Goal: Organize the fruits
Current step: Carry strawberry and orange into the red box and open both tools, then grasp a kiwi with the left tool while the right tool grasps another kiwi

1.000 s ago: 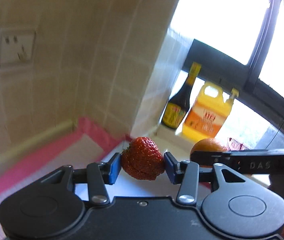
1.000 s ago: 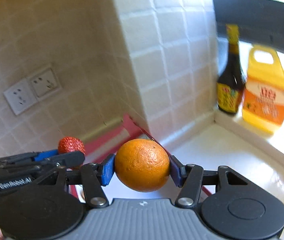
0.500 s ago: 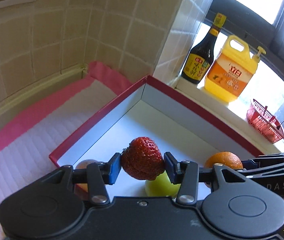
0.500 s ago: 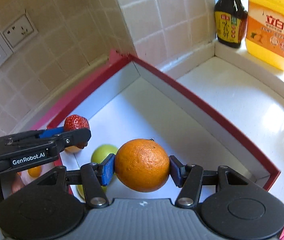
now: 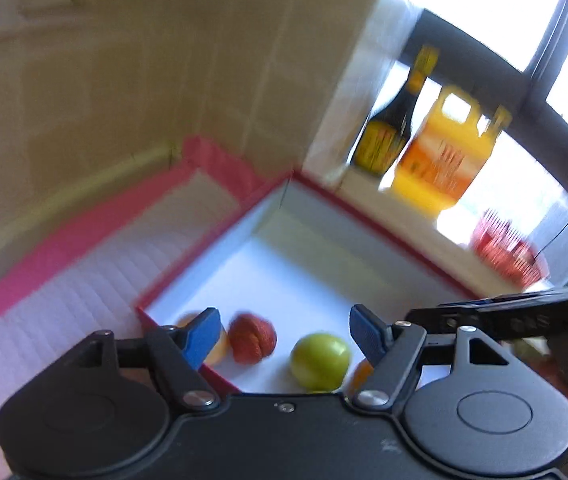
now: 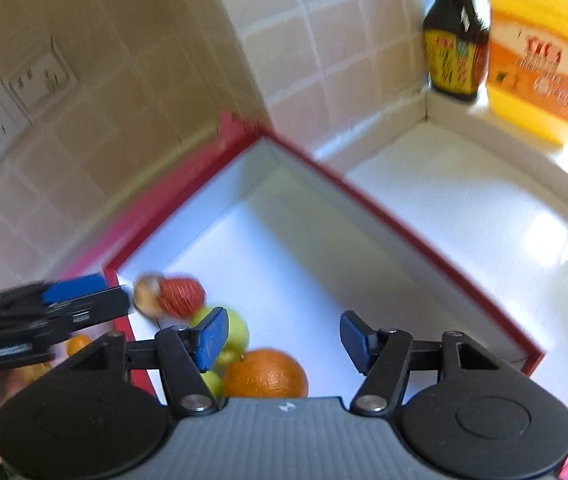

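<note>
Both your left gripper (image 5: 284,330) and right gripper (image 6: 282,338) gaped wide, holding nothing. The red-rimmed box (image 6: 404,236) sat on white counter (image 6: 484,216) in a tiled corner, bottles at one o'clock.

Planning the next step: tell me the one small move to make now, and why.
Probably lift both tools up out of the red-rimmed box. The left tool and right tool are open and empty, while the strawberry and orange already lie inside the box.

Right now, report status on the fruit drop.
Left gripper open, right gripper open. Strawberry and orange in red box. Nothing blocking.
</note>
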`<state>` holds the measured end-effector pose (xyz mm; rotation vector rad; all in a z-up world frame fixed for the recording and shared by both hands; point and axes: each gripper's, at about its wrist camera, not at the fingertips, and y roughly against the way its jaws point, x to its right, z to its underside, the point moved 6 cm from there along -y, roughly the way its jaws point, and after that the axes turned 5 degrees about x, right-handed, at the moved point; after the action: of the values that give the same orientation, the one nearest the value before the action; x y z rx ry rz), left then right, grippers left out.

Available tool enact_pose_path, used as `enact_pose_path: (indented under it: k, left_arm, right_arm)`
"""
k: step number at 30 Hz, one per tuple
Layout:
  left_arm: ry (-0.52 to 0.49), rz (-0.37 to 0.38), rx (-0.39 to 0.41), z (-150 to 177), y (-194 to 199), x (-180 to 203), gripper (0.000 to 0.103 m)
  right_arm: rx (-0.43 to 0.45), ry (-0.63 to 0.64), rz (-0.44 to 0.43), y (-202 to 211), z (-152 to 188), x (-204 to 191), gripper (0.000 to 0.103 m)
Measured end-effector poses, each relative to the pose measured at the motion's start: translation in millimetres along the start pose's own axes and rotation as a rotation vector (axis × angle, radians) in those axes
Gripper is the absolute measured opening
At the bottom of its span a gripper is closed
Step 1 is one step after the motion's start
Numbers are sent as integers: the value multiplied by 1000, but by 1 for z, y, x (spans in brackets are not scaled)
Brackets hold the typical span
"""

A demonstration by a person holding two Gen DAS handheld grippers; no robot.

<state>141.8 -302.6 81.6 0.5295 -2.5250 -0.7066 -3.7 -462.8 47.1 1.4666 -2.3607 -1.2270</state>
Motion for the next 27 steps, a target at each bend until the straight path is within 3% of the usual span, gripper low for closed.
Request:
enact_pose_path:
  k: [4, 9, 18, 23, 27]
  left_arm:
    - [12, -57, 119, -16, 56, -13, 85]
    - [10, -152, 207, -25, 116, -30, 85]
    - [10, -336, 361, -34, 214, -60, 85]
    - [78, -432, 392, -14, 245, -86, 85]
    - [167, -523, 358, 10, 247, -113, 85]
  right_arm:
    - [50, 8, -29, 16, -15, -7, 64]
    - [62, 53, -74, 25, -22, -33, 64]
    - [81, 241, -205, 33, -22, -116, 64]
    - [76, 366, -270, 30, -12, -175, 64]
    - [58, 458, -345, 21, 12, -221, 64]
